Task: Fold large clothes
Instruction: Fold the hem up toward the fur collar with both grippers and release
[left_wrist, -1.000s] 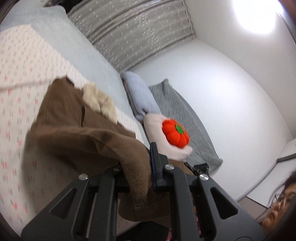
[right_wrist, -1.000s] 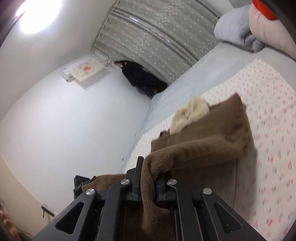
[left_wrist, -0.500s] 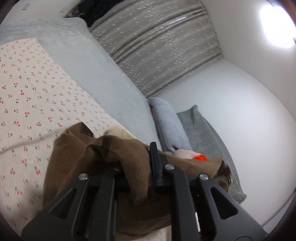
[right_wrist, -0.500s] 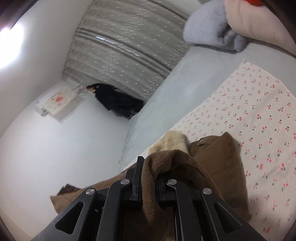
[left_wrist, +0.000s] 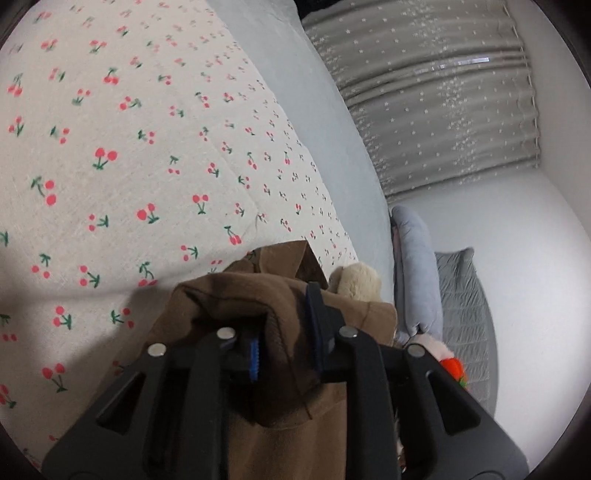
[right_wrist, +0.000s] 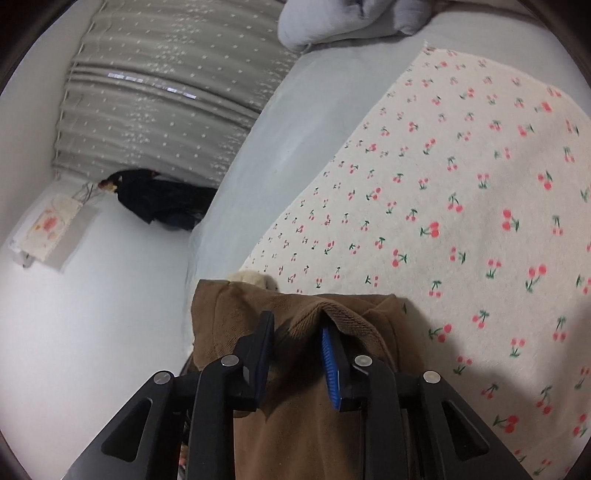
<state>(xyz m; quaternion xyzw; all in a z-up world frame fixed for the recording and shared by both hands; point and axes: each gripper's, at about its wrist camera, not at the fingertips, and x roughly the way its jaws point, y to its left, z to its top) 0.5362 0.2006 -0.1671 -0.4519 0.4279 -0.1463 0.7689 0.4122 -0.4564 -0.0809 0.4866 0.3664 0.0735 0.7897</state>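
Left claw (left_wrist: 286, 321) and right claw (right_wrist: 297, 345), each with jaws opening, straddle folds of a brown coat (left_wrist: 280, 417) with daylight showing between the blue pads and the cloth. The coat lies bunched on a cherry-print blanket (left_wrist: 129, 155) spread over a bed, its cream fleece collar (left_wrist: 356, 280) at one o'clock from the left claw. Grey pillows (left_wrist: 415, 266) and star-dotted curtains (left_wrist: 436, 96) lie beyond.
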